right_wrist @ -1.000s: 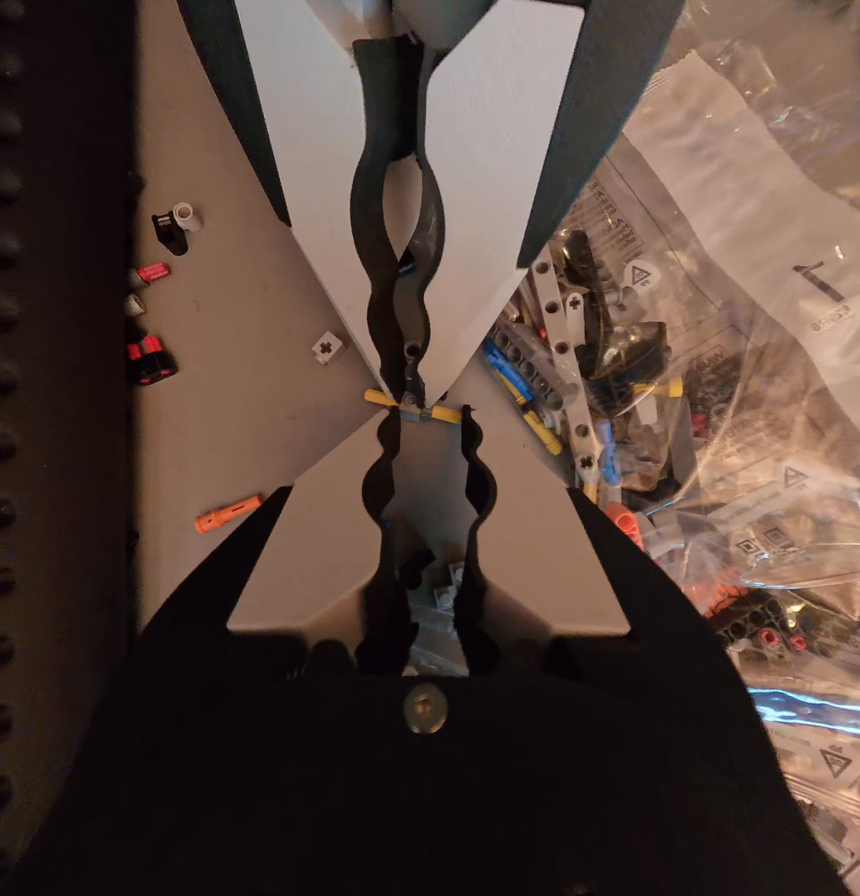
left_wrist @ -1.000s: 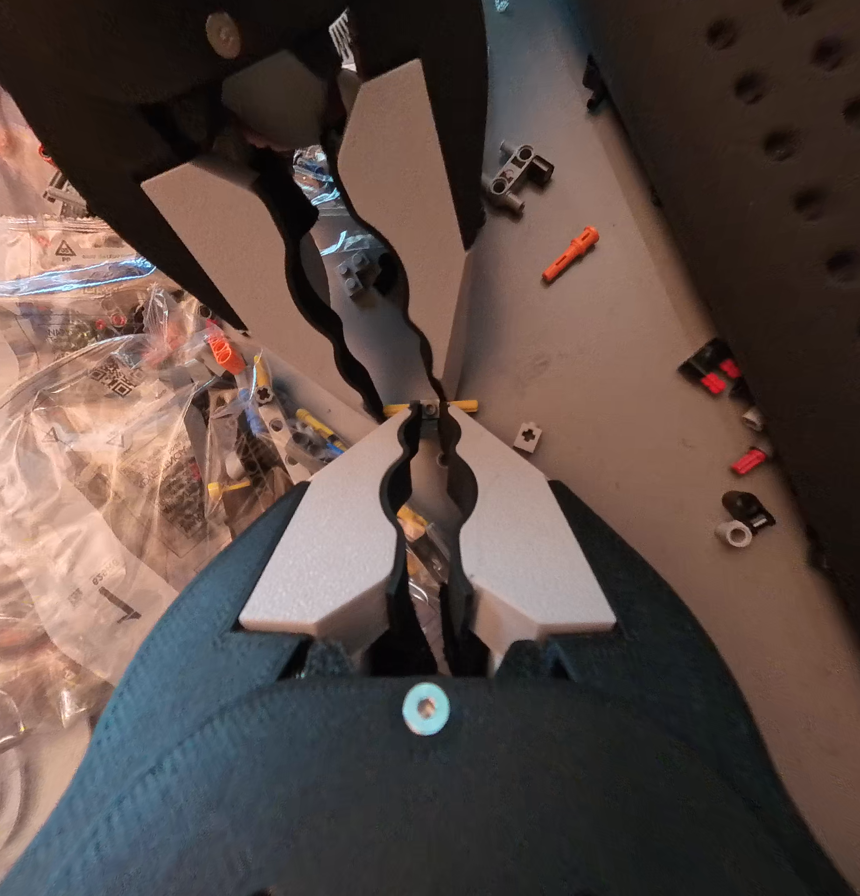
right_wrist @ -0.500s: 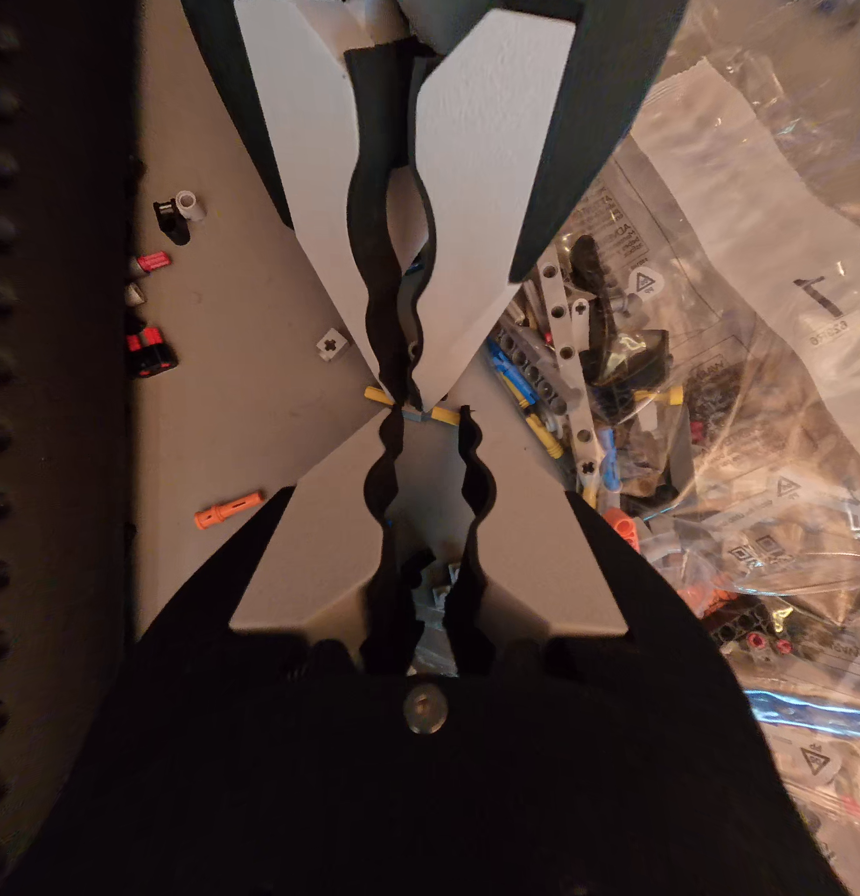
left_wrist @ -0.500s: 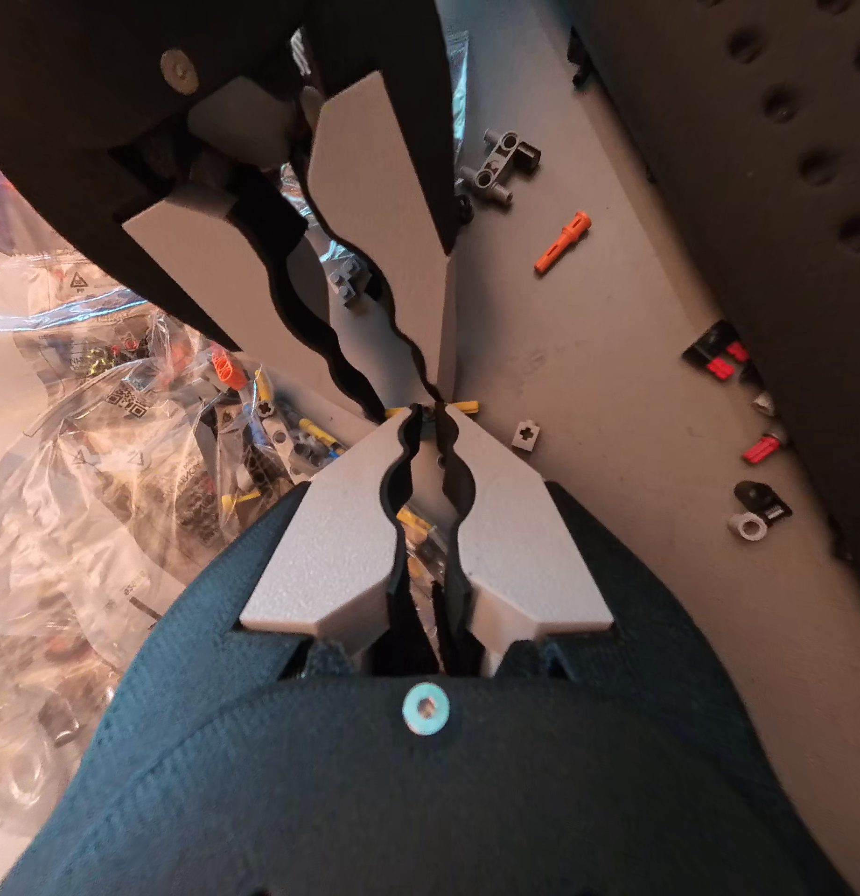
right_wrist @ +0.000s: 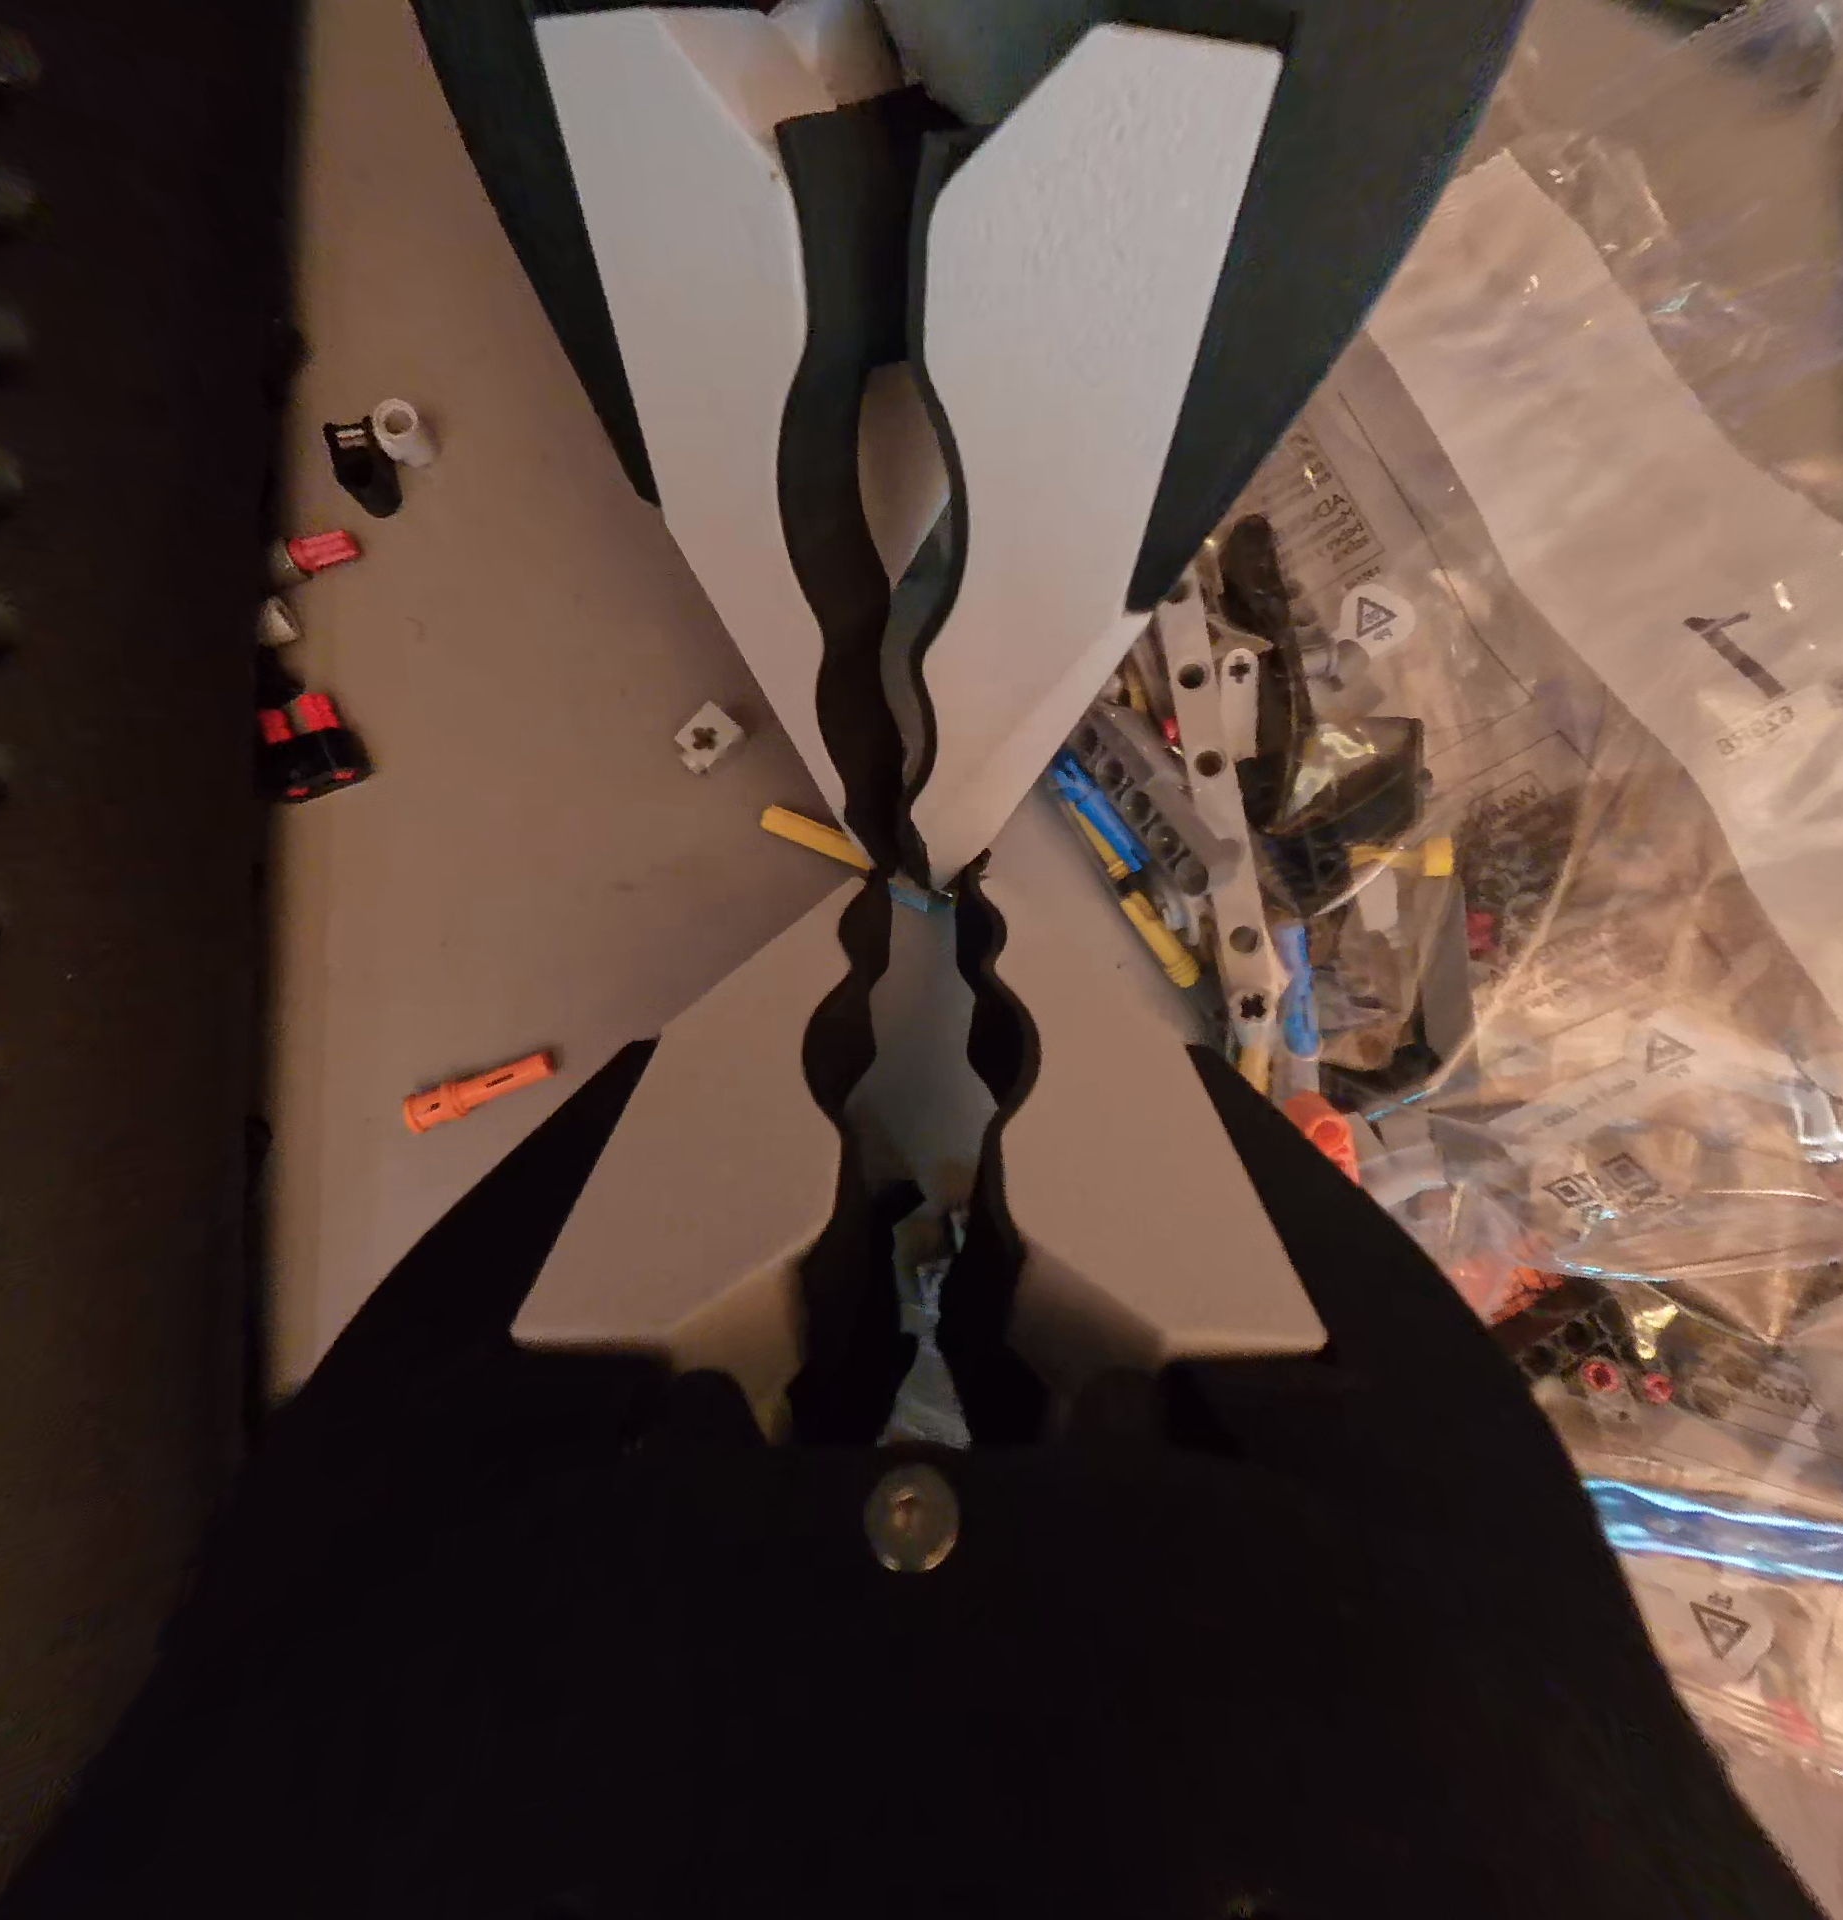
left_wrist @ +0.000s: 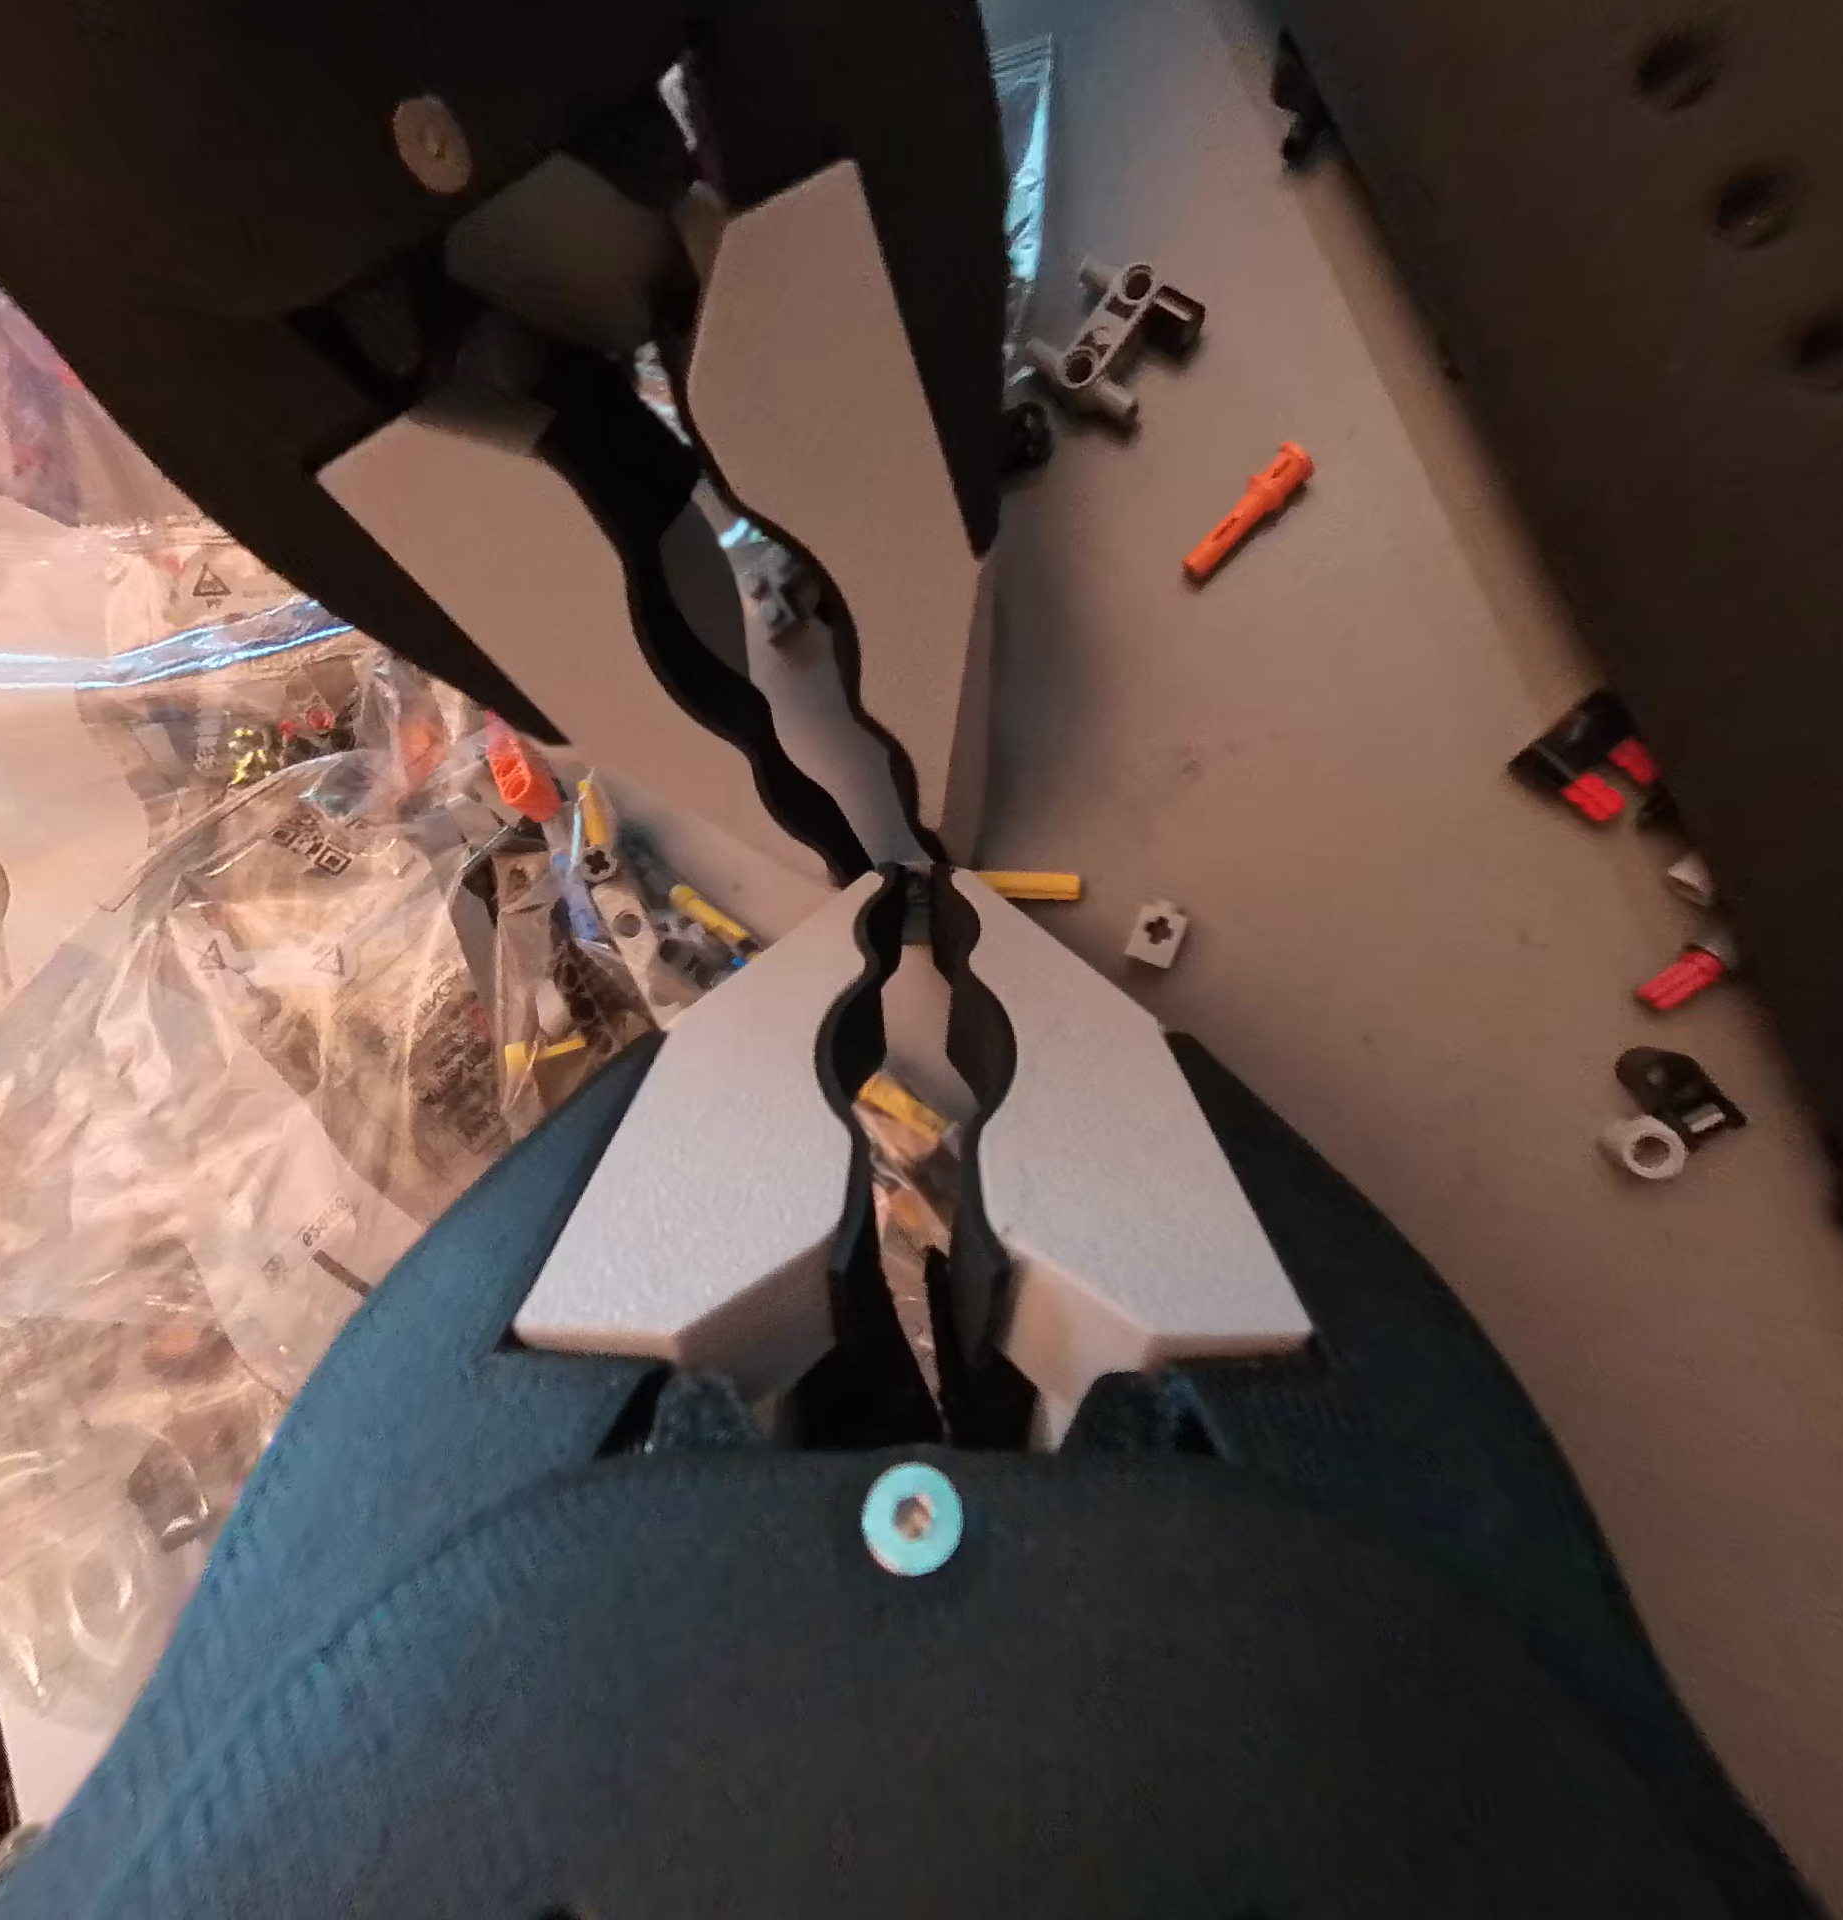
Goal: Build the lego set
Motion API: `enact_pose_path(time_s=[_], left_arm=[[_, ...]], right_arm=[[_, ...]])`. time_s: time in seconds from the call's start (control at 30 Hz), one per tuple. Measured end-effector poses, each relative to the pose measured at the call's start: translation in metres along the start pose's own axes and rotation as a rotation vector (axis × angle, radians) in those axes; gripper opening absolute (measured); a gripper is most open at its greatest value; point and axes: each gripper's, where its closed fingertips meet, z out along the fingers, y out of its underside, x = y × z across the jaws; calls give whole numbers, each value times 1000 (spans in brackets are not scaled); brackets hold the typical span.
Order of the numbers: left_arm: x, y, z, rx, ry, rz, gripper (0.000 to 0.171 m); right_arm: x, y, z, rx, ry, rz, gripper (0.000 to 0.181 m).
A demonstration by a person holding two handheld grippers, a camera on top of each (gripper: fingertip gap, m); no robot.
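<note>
My left gripper (left_wrist: 914, 891) and my right gripper (right_wrist: 922, 891) meet tip to tip above the grey table (left_wrist: 1260, 727). Between the tips sits a small grey connector (left_wrist: 912, 902), which looks blue-grey in the right wrist view (right_wrist: 912, 894). A yellow axle (left_wrist: 1031, 885) sticks out of it to one side, and it also shows in the right wrist view (right_wrist: 808, 834). Both grippers are shut on this small assembly. I cannot tell exactly which part each one pinches. The right gripper's black body fills the top of the left wrist view.
Clear bags of parts (left_wrist: 221, 987) (right_wrist: 1519, 935) lie on one side. Loose on the table are an orange pin (left_wrist: 1247, 509), a white cross-hole cube (left_wrist: 1156, 933), a grey connector (left_wrist: 1104, 338), red-and-black pieces (left_wrist: 1592, 774) and a black-and-white piece (left_wrist: 1665, 1127). A dark perforated wall (left_wrist: 1675, 312) borders the table. Left tips and right tips are each some 8 cm from the orange pin (left_wrist: 1247, 509). The right camera catches it too, in the right wrist view (right_wrist: 475, 1093).
The yellow axle showed on both sides of the tips before. Now it sticks out on one side only. Both grippers stay closed tip to tip and have shifted slightly.
</note>
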Motion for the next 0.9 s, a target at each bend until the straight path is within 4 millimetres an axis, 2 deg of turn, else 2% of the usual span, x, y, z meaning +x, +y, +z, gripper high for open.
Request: enact_pose_path(time_s=[0.03,0.1,0.17,0.23,0.3,0.33,0.47,0.63,0.77,0.9], left_arm=[[-3,0,0,5,-13,-14,3],[-12,0,-4,32,-52,-43,3],[-32,-6,-15,82,-153,-78,2],[-45,-10,-25,126,-225,-98,0],[-59,-9,-29,117,-314,-90,0],[-61,-10,-30,118,-334,-80,0],[-61,-7,-23,82,-345,-61,0],[-50,-2,-24,110,-222,-147,0],[-28,-11,-24,138,-79,-178,13],[-5,-7,-13,89,42,-168,22]], right_arm=[[3,0,-1,3,20,6,10],[12,-3,-7,47,47,52,13],[21,-9,-21,123,66,120,26],[27,-11,-31,171,61,184,31],[28,-7,-30,177,32,239,19],[28,-5,-29,174,8,275,20],[28,-10,-35,228,-34,324,26],[25,-2,-31,174,-22,284,24],[17,-2,-30,160,-47,233,22],[14,2,-28,139,-55,208,22]])
